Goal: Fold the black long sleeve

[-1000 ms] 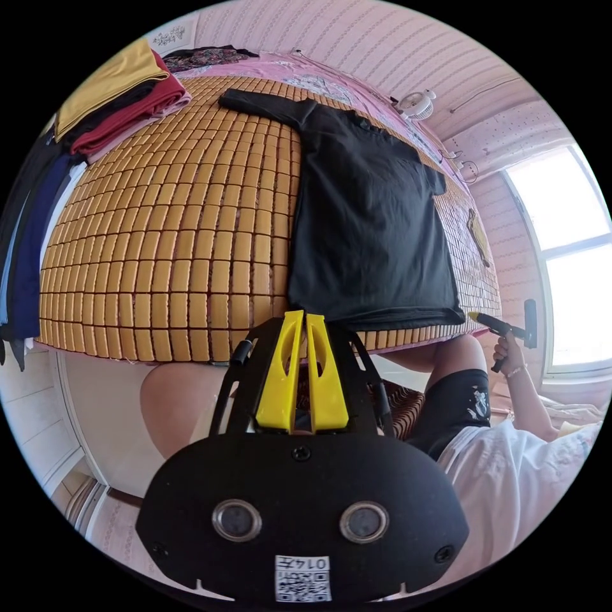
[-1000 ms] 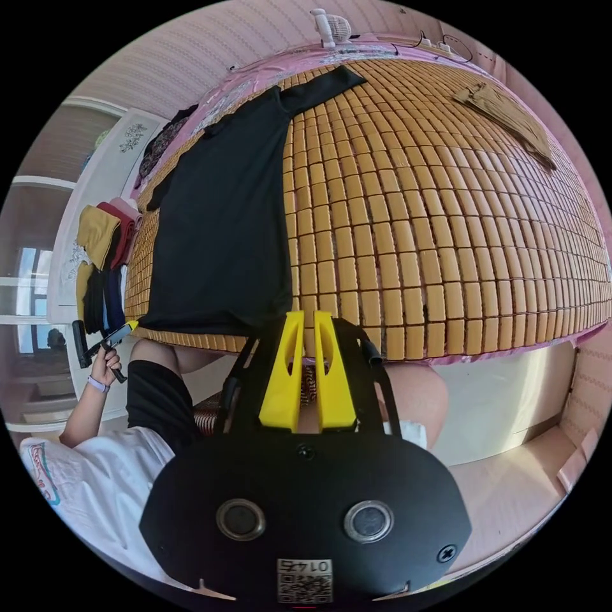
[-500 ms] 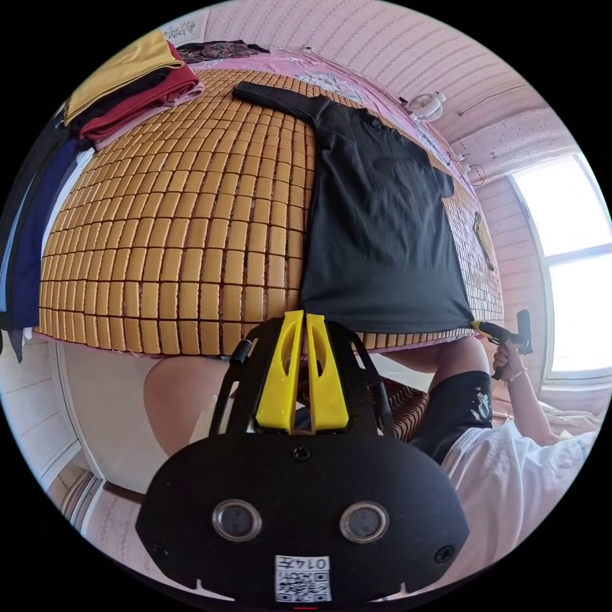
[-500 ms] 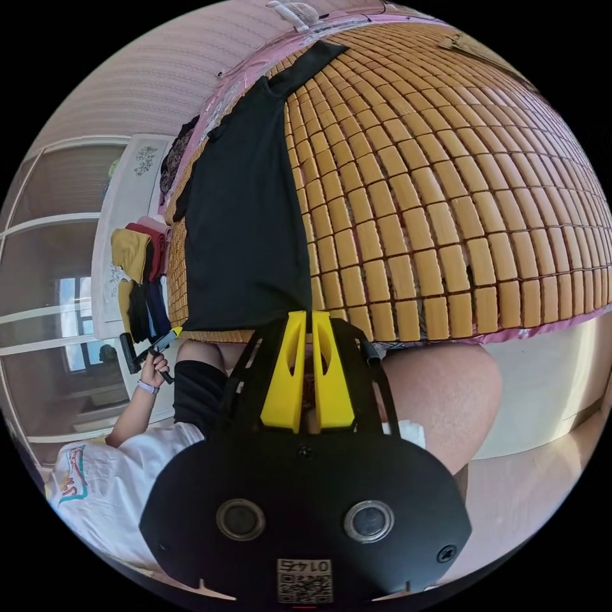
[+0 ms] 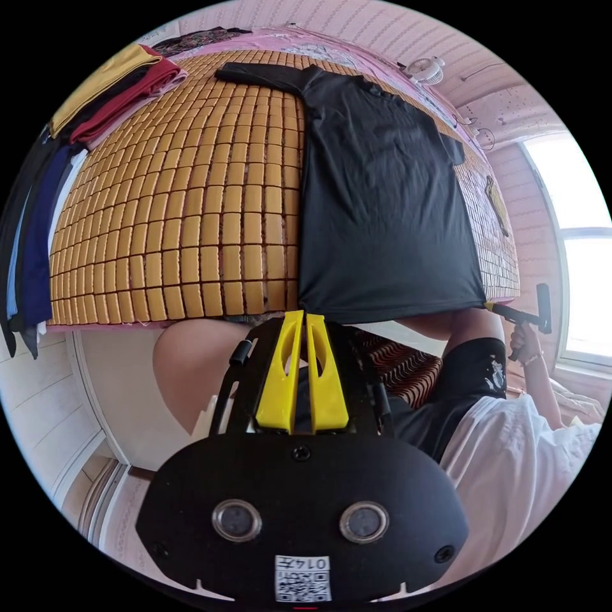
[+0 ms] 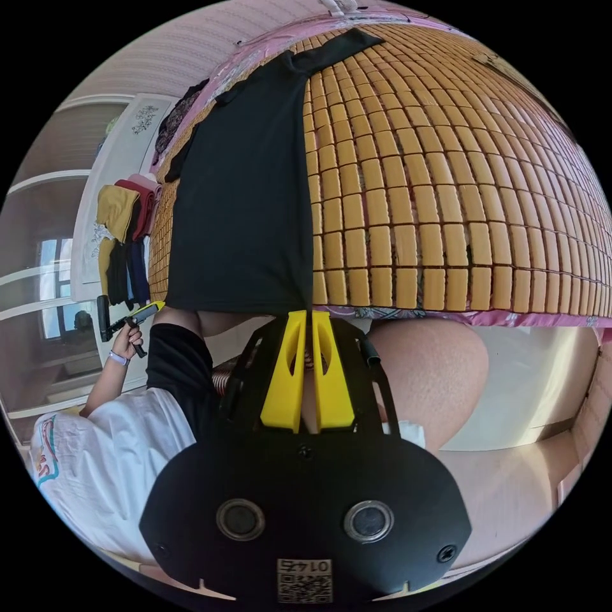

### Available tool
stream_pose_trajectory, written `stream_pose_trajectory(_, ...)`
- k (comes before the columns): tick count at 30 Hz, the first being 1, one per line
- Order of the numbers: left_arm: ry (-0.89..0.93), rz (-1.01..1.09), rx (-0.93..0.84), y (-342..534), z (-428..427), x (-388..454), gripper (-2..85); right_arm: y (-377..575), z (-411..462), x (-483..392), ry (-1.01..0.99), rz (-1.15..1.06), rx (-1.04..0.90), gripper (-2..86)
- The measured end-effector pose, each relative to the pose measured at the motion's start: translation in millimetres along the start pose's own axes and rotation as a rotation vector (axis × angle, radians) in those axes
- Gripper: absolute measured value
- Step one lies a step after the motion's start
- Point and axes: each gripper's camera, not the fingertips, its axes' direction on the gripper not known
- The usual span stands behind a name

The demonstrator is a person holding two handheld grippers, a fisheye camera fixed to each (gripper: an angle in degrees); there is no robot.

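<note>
Lying flat on the bamboo mat (image 5: 191, 210) of the bed: black shirt (image 5: 376, 191), hem hanging at the near edge. Left gripper (image 5: 303, 313) pinching the hem's left corner, jaws clenched. Right gripper (image 6: 305, 313) clamping the right corner, jaws pressed together. Sitting at the mat's far left: stack of folded clothes (image 5: 115, 89)

The only print sits low in each frame on a small white sticker (image 5: 303, 577) on the black gripper housing (image 5: 299, 510), likewise in the right gripper view (image 6: 305, 580), a square code with mirrored characters too garbled to make out
</note>
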Motion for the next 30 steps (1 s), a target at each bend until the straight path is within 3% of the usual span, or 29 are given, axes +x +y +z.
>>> stream_pose_trajectory(10, 0.070, -0.056, -0.003, 12.0, 0.9, -23.1, -0.9, -6.4, 7.6, -19.7, 0.060, -0.032, -0.046, 1.3)
stream_pose_trajectory(15, -0.008, -0.101, -0.002, 24.8, 0.6, -35.2, -0.2, -4.5, 9.5, -24.6, 0.165, -0.007, -0.029, 3.3)
stream_pose_trajectory(23, 0.055, -0.060, -0.018, 18.3, 7.3, -34.8, 5.7, -10.2, 19.7, -34.3, 0.108, 0.027, -0.023, 6.4)
stream_pose_trajectory(30, -0.129, 0.044, -0.123, -6.9, 29.0, -13.5, 1.8, -27.2, 33.1, -50.1, 0.118, 0.060, -0.045, 3.7)
